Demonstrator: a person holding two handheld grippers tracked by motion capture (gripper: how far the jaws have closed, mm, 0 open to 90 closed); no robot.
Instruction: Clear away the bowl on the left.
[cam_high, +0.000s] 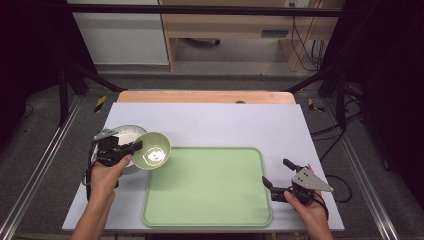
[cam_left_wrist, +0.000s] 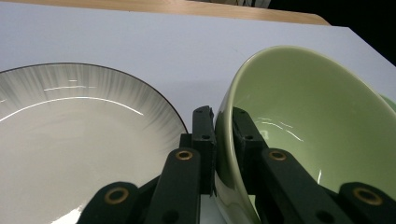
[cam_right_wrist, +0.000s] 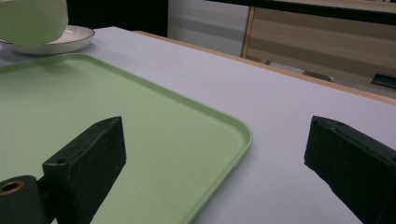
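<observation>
Left gripper (cam_high: 134, 148) has its jaws pinched on the rim of the green bowl (cam_high: 152, 150), one jaw inside the wall and one outside, as the left gripper view makes plain. That bowl hangs tilted, mouth toward the camera, right over the near-left corner edge of the green tray (cam_high: 207, 186), with the white plate (cam_high: 123, 134) just behind it on the table (cam_high: 210, 120). Looks to me like the bowl is headed for the tray.

Tips for this step, imo: a rim pinch on glazed ceramic is slippery, so keep the squeeze steady and don't swing the wrist. Level the bowl out before lowering, otherwise it lands on its edge and rocks. Clear the tray's raised lip first, then come down well inside it, not on the border. Let the base sit flat before letting go.

Right gripper (cam_high: 277, 178) sits off the tray's right edge with jaws spread wide, holding nothing. Fine where it is; it could steady the tray if it slides.
</observation>
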